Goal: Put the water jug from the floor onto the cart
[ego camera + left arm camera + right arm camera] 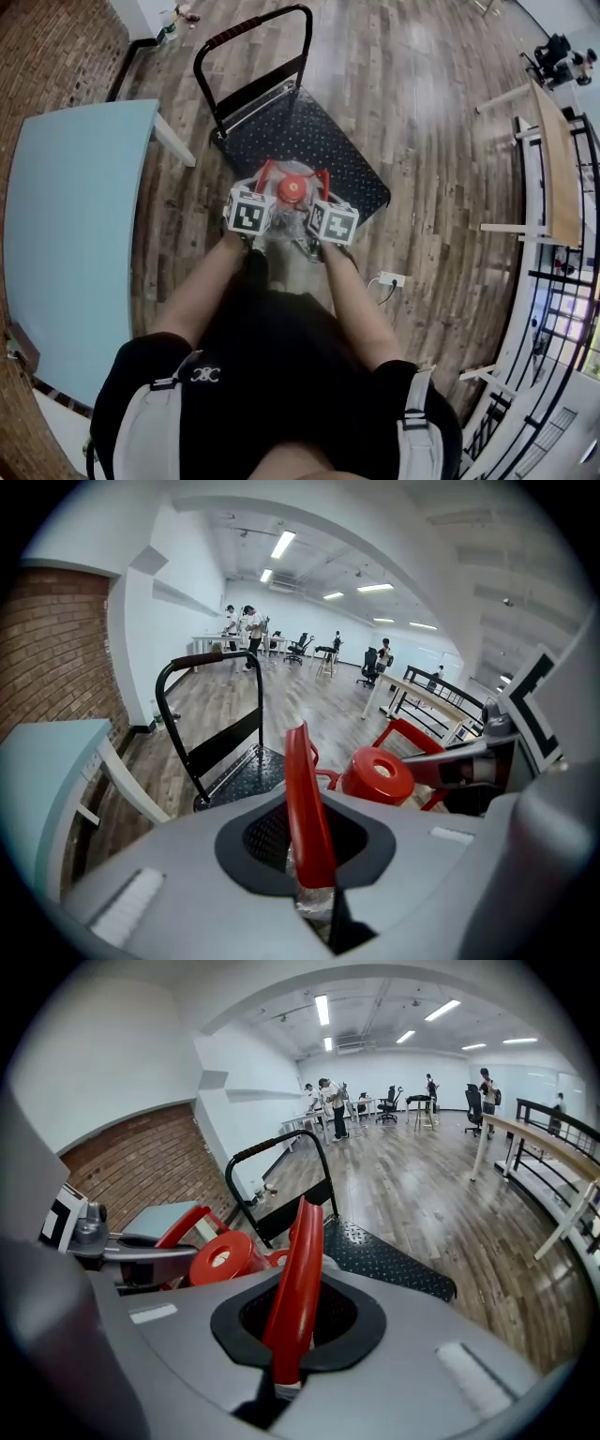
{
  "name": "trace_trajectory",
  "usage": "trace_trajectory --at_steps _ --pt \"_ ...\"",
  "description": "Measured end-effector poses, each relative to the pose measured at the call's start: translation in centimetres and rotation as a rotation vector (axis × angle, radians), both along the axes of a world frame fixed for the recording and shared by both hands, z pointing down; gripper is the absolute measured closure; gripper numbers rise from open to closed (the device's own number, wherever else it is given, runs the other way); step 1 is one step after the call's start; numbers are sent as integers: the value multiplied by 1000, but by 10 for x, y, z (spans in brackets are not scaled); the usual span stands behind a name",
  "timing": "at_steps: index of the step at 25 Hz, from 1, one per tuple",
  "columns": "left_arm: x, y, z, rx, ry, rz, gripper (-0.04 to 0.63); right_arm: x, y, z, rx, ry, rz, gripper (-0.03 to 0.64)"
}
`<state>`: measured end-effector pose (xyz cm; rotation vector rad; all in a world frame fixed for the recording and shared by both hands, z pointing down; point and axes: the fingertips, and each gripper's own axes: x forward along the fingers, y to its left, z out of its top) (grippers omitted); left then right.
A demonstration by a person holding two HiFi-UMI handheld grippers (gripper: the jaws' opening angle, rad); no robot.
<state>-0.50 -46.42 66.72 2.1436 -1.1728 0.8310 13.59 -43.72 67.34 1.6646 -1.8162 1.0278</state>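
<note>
So, the water jug point(292, 214) is in the mid of the head view w/ its red cap point(292, 190) facing up. It is right at the low edge of the black cart point(323, 141), the end far from the push bar point(251, 30) at the top of the pic. No view shows if the jug's bottom is on the deck yet or a bit above it.

The left gripper point(315, 892) has its jaws nearly shut, pinched tight on the left red handle point(306, 799) of the jug. The right gripper point(281, 1372) does the same on the right red handle point(296, 1269). Both handles stand up btw the jaws, one on each side of the cap, so the person holds the jug w/ two grips at once.

Step in hand, as a guess: the carry is nearly over & the jug is being put down on the cart. It is off the wood floor point(441, 141) or just leaving it.

Next move likely needs:
- both grippers to go down at the same speed, so the jug stays flat & does not tip
- the jug to go a bit more toward the mid of the deck, since it is close to the edge
- the jaws to open only when the jug stands by itself

The blue table point(66, 234) at the left is well apart & not in the way.
</note>
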Motion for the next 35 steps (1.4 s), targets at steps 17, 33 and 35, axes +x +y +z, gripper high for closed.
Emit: trace_trajectory --at_steps 17,33,35 --pt "27 -66 47 -8 29 129 561 20 -47 39 -82 16 122 595" --pt "51 -99 102 -49 7 169 549 42 -81 91 -137 10 143 595" --pt "54 -101 108 -52 3 177 549 44 -81 98 -141 13 152 594"
